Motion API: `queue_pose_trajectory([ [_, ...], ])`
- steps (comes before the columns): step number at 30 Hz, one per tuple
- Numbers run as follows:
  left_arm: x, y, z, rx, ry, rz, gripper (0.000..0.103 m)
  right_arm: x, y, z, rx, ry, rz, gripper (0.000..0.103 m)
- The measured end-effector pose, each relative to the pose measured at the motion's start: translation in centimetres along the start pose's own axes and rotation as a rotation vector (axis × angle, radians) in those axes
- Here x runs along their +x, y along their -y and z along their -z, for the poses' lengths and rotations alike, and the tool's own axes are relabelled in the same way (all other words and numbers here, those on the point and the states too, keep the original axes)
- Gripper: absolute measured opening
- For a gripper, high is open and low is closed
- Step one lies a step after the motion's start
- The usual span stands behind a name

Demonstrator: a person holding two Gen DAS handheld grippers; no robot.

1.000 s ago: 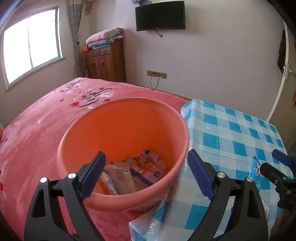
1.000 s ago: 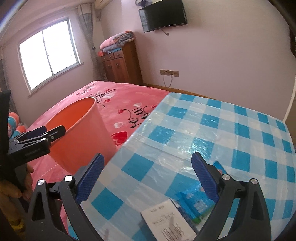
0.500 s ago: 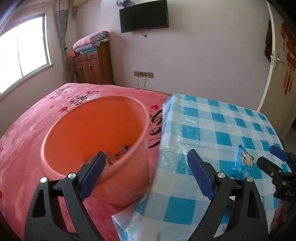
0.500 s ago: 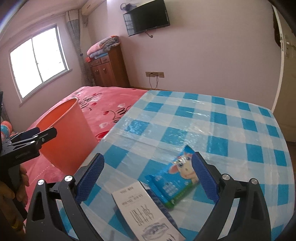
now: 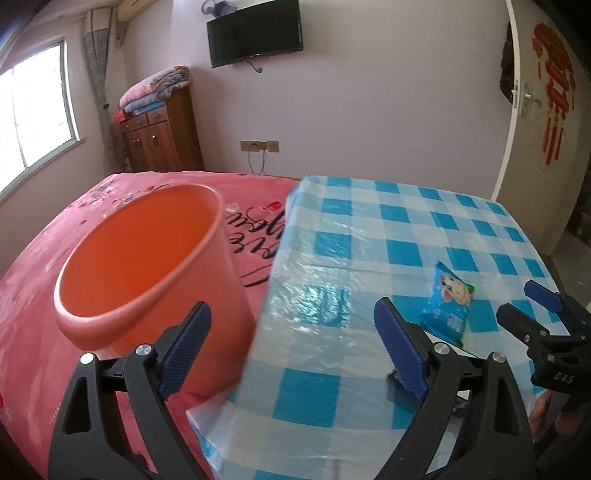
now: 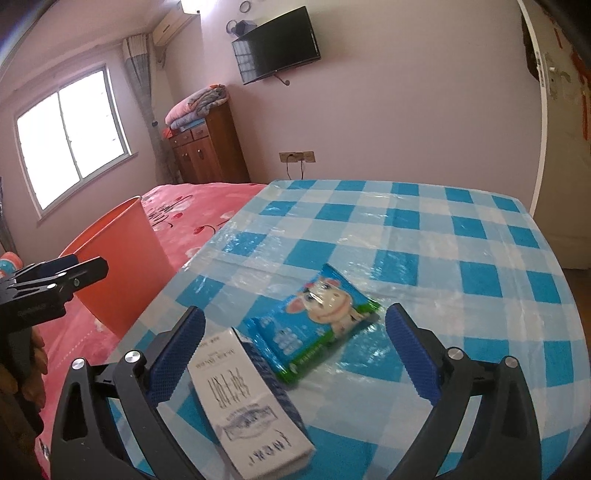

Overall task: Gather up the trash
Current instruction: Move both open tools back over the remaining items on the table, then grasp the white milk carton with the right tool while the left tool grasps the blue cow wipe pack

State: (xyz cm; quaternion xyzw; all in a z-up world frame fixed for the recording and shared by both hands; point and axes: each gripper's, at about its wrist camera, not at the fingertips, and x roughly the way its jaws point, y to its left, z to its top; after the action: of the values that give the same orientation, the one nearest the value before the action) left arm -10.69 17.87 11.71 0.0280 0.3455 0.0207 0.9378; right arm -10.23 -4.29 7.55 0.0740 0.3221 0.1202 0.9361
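An orange bucket (image 5: 147, 266) (image 6: 122, 269) stands on the pink bed beside the checked table (image 5: 388, 236) (image 6: 424, 240). Its contents are hidden from this angle. A blue snack packet with a cartoon animal (image 6: 314, 321) (image 5: 448, 306) lies on the table. Next to it, nearer me, lies a white and blue box (image 6: 251, 395). My right gripper (image 6: 295, 347) is open, its pads to either side of the box and packet, touching neither. My left gripper (image 5: 291, 347) is open and empty over the table's left edge, next to the bucket.
The pink bedspread (image 5: 48, 258) spreads to the left of the table. A wooden cabinet (image 6: 207, 147) with folded blankets stands at the far wall beside a window (image 6: 70, 136), under a wall television (image 5: 255, 31). A door (image 5: 535, 129) is at the right. A hand (image 6: 35, 369) holds the left gripper.
Both grippers have swung rightward and a little lower, away from the bucket toward the table. The bucket's inside has gone out of sight. The packet and box have come between the right gripper's fingers.
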Motion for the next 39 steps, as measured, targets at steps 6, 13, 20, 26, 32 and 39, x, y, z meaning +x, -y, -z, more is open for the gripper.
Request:
queue_pose_trajectory([
  [6, -0.3, 1.8, 1.1, 0.007, -0.023, 0.046, 0.09, -0.4, 1.8, 0.7, 0.031, 0.001, 0.006, 0.098],
  [13, -0.8, 3.6, 3.0, 0.045, -0.055, 0.105, 0.09, -0.6, 3.5, 1.8, 0.072, -0.024, -0.02, 0.098],
  [20, -1.2, 3.8, 4.2, 0.057, -0.084, 0.091, 0.09, -0.1, 3.2, 2.9, 0.083, -0.073, -0.111, 0.098],
  [26, -2.0, 3.3, 5.0, 0.073, -0.09, 0.06, 0.09, 0.9, 1.9, 3.9, 0.082, -0.144, -0.207, 0.098],
  [32, -2.5, 1.3, 5.7, -0.024, -0.074, 0.089, 0.09, 1.4, 0.4, 4.5, 0.025, -0.163, -0.275, 0.098],
  [39, -2.1, -0.3, 6.2, -0.118, -0.093, 0.059, 0.09, 2.5, -0.6, 4.7, -0.057, -0.196, -0.296, 0.094],
])
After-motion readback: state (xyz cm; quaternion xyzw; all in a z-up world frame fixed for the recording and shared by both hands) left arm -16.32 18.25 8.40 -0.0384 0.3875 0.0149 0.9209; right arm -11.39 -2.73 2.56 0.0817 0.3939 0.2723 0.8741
